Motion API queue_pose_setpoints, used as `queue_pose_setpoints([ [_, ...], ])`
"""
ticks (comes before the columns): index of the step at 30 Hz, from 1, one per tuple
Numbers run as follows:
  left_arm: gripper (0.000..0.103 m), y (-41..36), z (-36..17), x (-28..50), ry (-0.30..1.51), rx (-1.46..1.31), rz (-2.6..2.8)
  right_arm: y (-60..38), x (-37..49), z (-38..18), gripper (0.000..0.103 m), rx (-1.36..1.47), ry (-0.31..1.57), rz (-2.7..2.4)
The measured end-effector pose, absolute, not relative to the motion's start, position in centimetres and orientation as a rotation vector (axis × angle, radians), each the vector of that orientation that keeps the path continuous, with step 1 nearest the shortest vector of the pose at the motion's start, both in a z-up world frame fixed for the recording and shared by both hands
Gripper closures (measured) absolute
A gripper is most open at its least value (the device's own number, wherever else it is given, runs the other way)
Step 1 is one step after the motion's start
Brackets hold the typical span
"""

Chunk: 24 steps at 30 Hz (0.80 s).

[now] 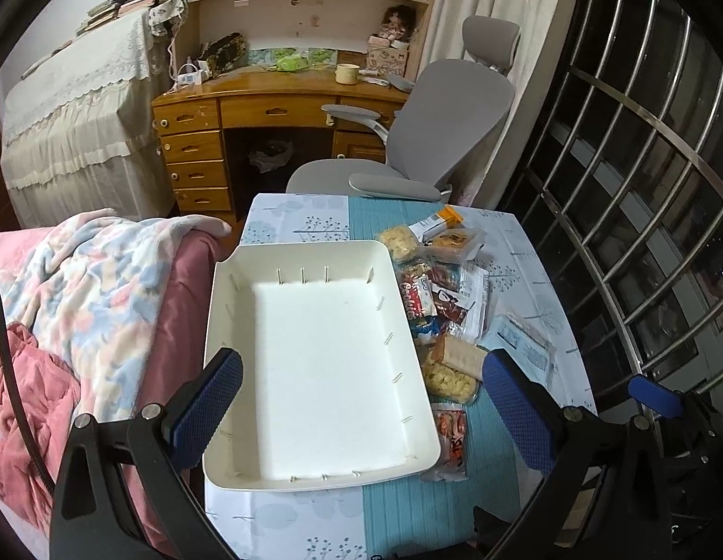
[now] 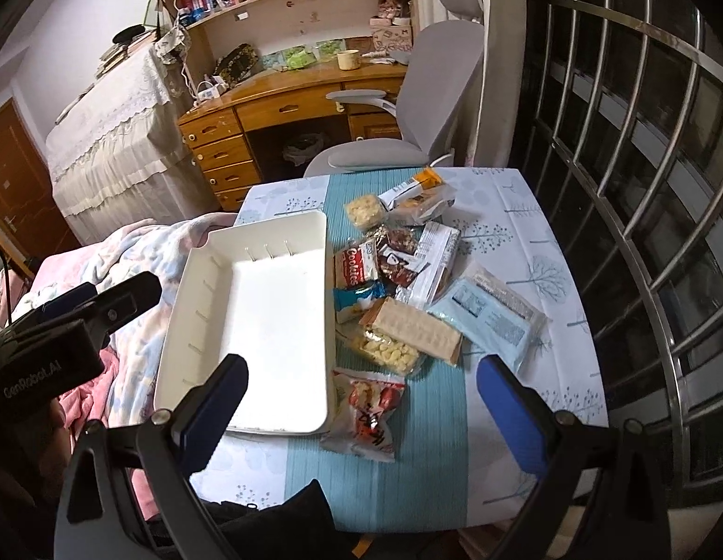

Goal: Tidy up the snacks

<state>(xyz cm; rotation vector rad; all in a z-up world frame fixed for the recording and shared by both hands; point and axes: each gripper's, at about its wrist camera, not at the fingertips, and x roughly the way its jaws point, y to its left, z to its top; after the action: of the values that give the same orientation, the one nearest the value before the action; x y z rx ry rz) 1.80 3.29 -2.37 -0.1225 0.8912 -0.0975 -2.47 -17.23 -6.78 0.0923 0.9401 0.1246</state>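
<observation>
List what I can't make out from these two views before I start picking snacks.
- Blue-and-white packet: right wrist view, half buried under the cracker pack.
- Small dark packets: both views, print too small to read.
- White tray: left wrist view, near left corner hidden behind the left gripper's finger.

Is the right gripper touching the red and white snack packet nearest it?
Apart. In the right wrist view the right gripper is open, its blue fingers spread wide either side and raised above the red and white snack packet.
</observation>
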Motion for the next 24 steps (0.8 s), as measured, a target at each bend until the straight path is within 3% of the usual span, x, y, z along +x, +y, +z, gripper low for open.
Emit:
queue_pose_setpoints([
  [15,0.001,-4.1,-2.4,1.4,0.893,-0.209,0.117,-25.5,1.2,-7.0,0.004,0.001,0.900,0.341],
  [24,0.001,-7.5,-6.0,0.9,0.989,-0.307,0.241,-28.5,3.1,-9.6,0.004,-0.114,0.919,0.468],
])
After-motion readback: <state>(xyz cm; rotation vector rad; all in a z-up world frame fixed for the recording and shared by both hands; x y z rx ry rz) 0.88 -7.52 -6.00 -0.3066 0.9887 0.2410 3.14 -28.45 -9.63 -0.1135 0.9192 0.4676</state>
